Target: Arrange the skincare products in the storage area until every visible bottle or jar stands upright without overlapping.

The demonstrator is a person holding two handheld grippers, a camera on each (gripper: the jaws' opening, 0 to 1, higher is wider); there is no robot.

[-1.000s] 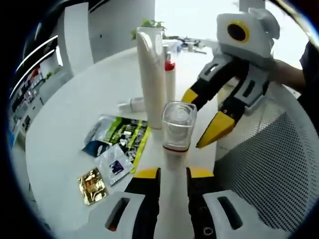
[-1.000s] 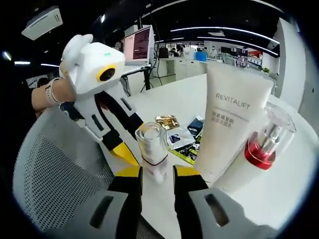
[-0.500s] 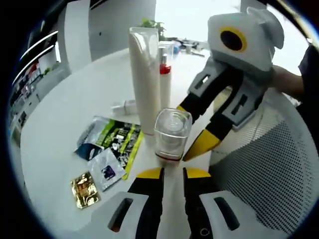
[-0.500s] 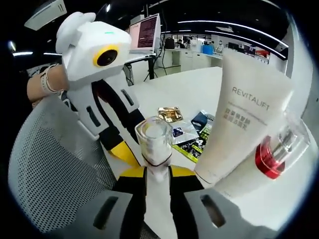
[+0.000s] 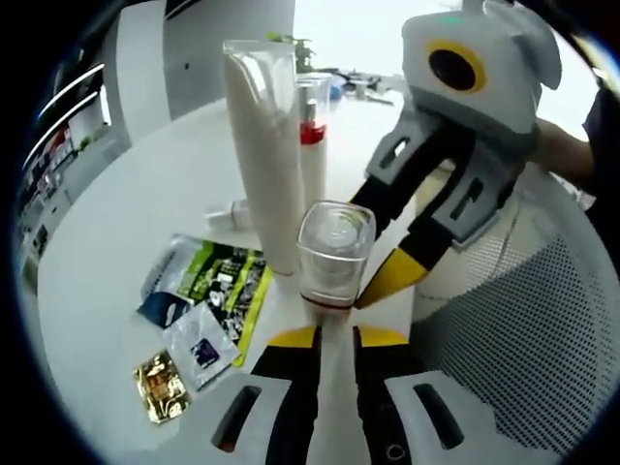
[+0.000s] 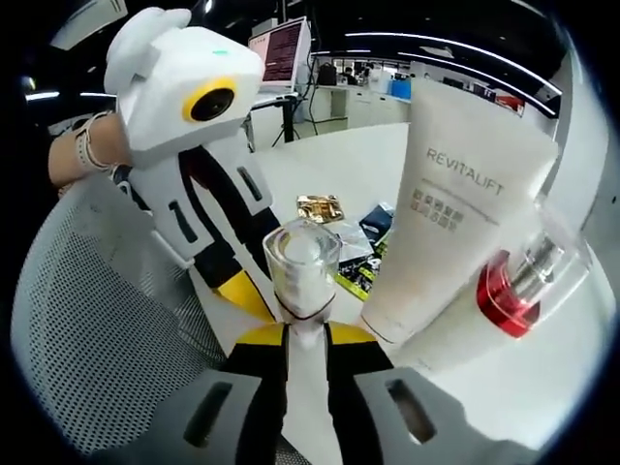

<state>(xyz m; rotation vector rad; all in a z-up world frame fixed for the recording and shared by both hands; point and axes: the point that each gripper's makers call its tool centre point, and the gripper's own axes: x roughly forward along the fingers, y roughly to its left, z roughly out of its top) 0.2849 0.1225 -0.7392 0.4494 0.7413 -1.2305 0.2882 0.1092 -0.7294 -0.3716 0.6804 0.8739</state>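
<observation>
In the left gripper view, a gold sachet (image 5: 160,387) lies at the near left of the white worktop (image 5: 126,223), with a clear sachet (image 5: 201,341) just beside it and a green and black packet (image 5: 215,281) beyond. A small white tube (image 5: 230,214) lies flat farther back, partly hidden. A tall white tube (image 5: 263,145) stands upright near the middle, and a slim bottle with a red band (image 5: 312,145) stands upright close behind it. A small clear-capped bottle (image 5: 334,254) stands upright nearest the camera, right in front of the left gripper (image 5: 334,335). The yellow tips of this gripper are drawn close together on the bottle's white body, so it is clamped on the bottle. From the right, the right gripper (image 5: 387,276) reaches in, one yellow tip beside the bottle's red ring. A white mesh basket (image 5: 523,320) fills the right side.

In the right gripper view, the mesh basket (image 6: 87,320) is seen on the left, with the left gripper's white body above it, held by a hand (image 6: 82,155). The clear-capped bottle (image 6: 301,266) stands upright at the centre, its white body clamped between the closed tips of the right gripper (image 6: 305,331). The sachets and packet (image 6: 349,242) lie behind it. To the right the tall white tube (image 6: 446,213), printed REVITALIFT, stands upright, and the red-banded bottle (image 6: 523,286) stands at the far right beside it.
</observation>
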